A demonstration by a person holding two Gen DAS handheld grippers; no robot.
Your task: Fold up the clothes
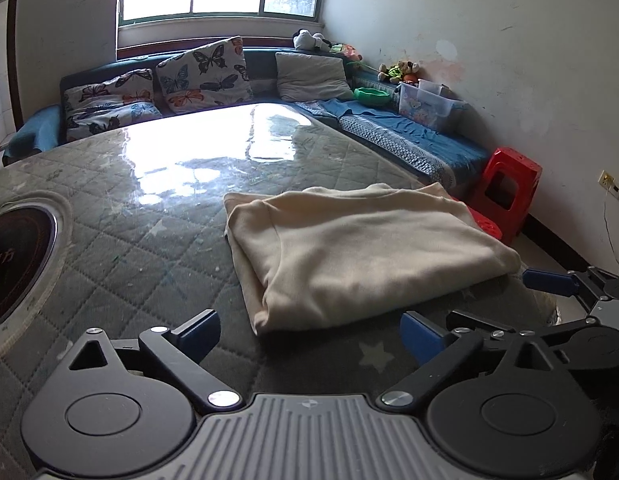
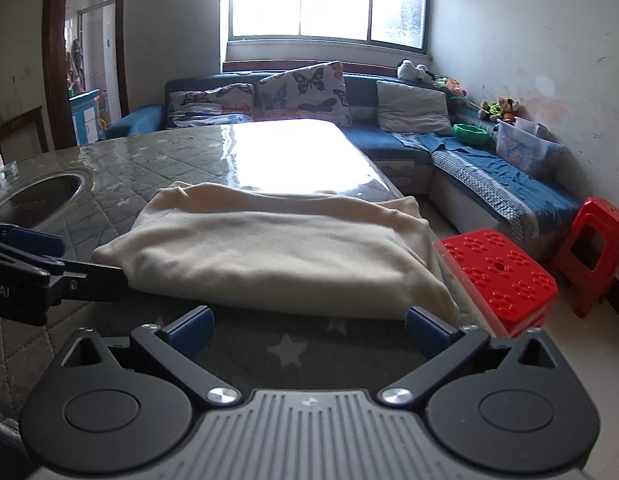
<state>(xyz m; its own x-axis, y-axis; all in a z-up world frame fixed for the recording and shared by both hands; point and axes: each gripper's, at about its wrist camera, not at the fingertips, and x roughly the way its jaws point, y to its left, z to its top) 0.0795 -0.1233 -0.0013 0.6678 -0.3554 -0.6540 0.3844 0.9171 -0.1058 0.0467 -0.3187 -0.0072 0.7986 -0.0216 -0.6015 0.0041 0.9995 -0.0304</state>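
Two wrist views of a folding task, both hand-held grippers at rest before a folded garment. The cream garment (image 1: 357,256) lay as a flat, folded bundle on the quilted table (image 1: 141,248), close to the table's right-hand edge. Its long axis ran roughly from 9 to 3 o'clock across both views, its near folded edge facing the grippers. From the left hand-held gripper (image 1: 309,332) the garment lay at about 1 o'clock, just beyond the fingertips. From the right hand-held gripper (image 2: 309,328) it lay at 12 o'clock, almost squarely ahead and just past the blue pads (image 2: 191,330). By this reading the right one was the better centred on the bundle, and neither was clearly nearer.

Both hand-held grippers stood spread wide with nothing between their jaws; neither touched the cloth. Each appeared in the other's view: the right one at 3 o'clock in the left wrist view, the left one at 9 o'clock in the right wrist view, beside the garment's left end.

Surroundings: a round inset burner (image 1: 17,256) in the table at 9 o'clock, well apart from the garment; red stools (image 2: 497,276) below the table edge at 3 o'clock; a blue sofa (image 2: 393,152) with cushions under the window at 12 o'clock. Nothing lay between the grippers and the garment's near edge.
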